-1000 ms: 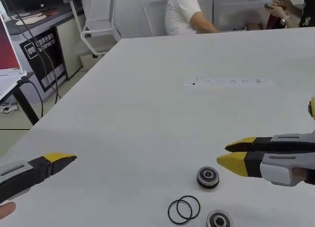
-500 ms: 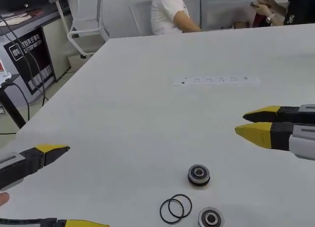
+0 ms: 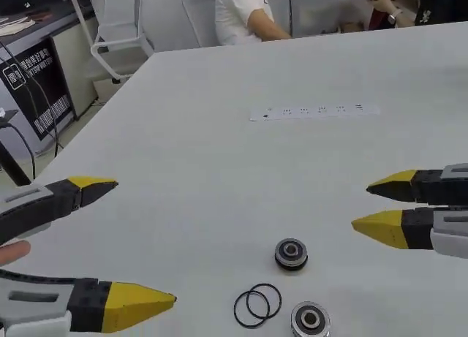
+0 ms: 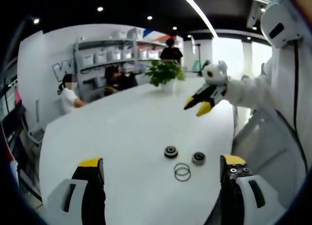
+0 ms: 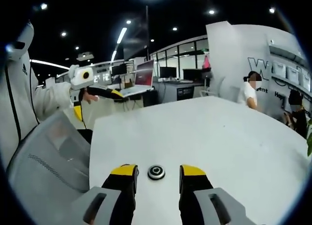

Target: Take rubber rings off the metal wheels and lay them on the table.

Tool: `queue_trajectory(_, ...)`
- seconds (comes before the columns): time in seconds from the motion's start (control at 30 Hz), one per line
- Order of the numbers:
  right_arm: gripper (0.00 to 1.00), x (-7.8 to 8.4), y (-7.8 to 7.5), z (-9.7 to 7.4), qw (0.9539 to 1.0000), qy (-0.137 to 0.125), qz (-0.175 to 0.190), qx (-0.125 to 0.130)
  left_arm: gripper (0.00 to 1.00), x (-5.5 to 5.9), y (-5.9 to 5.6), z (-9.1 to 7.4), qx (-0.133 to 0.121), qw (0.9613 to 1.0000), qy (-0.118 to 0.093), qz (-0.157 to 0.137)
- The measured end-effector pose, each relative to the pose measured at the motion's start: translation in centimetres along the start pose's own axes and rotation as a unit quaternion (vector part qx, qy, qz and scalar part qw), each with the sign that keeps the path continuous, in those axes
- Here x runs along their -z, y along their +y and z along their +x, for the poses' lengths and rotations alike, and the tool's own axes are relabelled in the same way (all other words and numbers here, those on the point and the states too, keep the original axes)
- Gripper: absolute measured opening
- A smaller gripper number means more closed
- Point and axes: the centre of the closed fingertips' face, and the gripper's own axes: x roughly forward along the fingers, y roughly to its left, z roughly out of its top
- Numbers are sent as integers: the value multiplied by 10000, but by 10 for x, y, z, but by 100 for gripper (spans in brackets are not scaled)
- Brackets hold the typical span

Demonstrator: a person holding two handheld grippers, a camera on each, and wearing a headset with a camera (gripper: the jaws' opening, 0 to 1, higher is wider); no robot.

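Note:
Two metal wheels lie on the white table (image 3: 219, 154): one (image 3: 291, 254) with a dark rim, the other (image 3: 310, 319) nearer me at the bottom edge. Two loose black rubber rings (image 3: 257, 304) lie overlapping just left of them. My left gripper (image 3: 142, 242) hovers at the left, open wide, nothing between its jaws; its own view shows the wheels (image 4: 170, 152) (image 4: 198, 158) and rings (image 4: 182, 172) ahead. My right gripper (image 3: 362, 205) hovers at the right, open and empty, above and right of the dark-rimmed wheel (image 5: 156, 172), which its own view shows between its jaws.
A white power strip (image 3: 314, 112) lies farther back on the table. People sit at the far end, with a white chair (image 3: 121, 30) beside the table's left edge. A potted plant (image 4: 163, 71) stands on the table's far part.
The right gripper has drawn back to the right, away from the dark-rimmed wheel, and its jaws stand wider apart. The left gripper's second jaw has come into the head view. Wheels and rings lie unmoved.

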Motion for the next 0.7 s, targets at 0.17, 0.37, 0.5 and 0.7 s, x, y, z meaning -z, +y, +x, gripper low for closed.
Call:
queue_trajectory(0.17, 34, 8, -3, 5, 9993, -206, 263, -161, 94, -9, -3, 19, 253, 9996, -41, 113)
queue_trajectory(0.37, 31, 10, 0, 14, 9973, -431, 400, -431, 85, -19, -9, 44, 590, 9976, -82, 346)
queue_trajectory(0.5, 25, 13, -2, 18, 9955, -556, 570, -519, 79, -22, -8, 59, 693, 9968, -137, 380)
queue_trajectory(0.7, 12, 9, -8, 18, 9934, -880, 537, -493, 69, -18, -8, 82, 857, 9953, -85, 452)
